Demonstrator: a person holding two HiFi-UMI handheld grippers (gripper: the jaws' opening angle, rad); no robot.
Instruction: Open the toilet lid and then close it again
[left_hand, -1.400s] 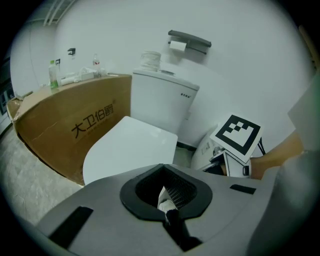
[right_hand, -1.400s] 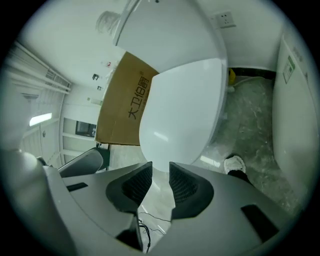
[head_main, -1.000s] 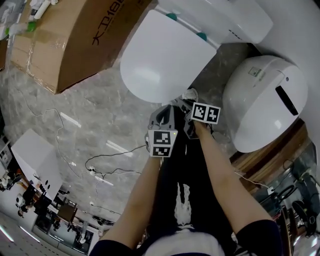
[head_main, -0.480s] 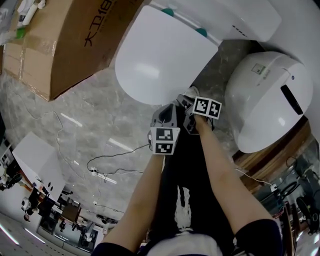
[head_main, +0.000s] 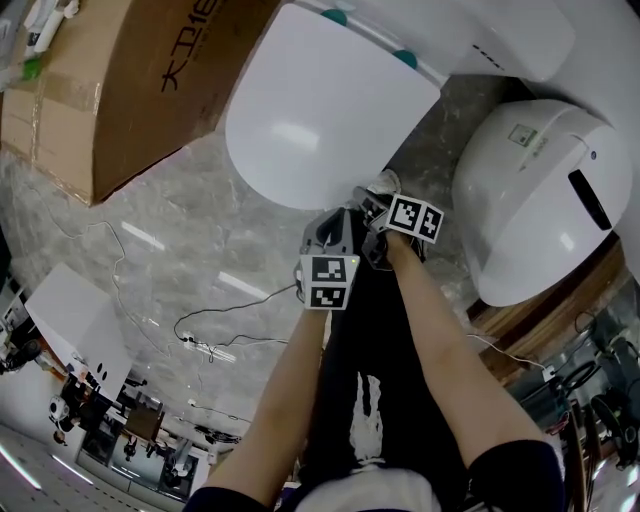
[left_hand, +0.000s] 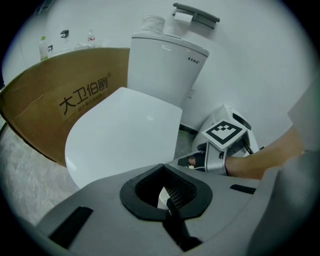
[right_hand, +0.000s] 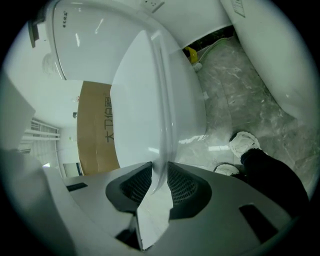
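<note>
White toilet lid (head_main: 320, 110) seems pinched in the right claw (right_hand: 160, 181), jaws just widened; left claw (left_hand: 167, 194) closed.

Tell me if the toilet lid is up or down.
Down or nearly: the lid lies flat, top face upward, nothing beneath showing. Fully seated, cannot tell.

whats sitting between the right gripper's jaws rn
The front rim of the toilet lid fills the gap between the right gripper's jaws, which have just been opening. It seems to touch both pads. The right gripper view shows it.
</note>
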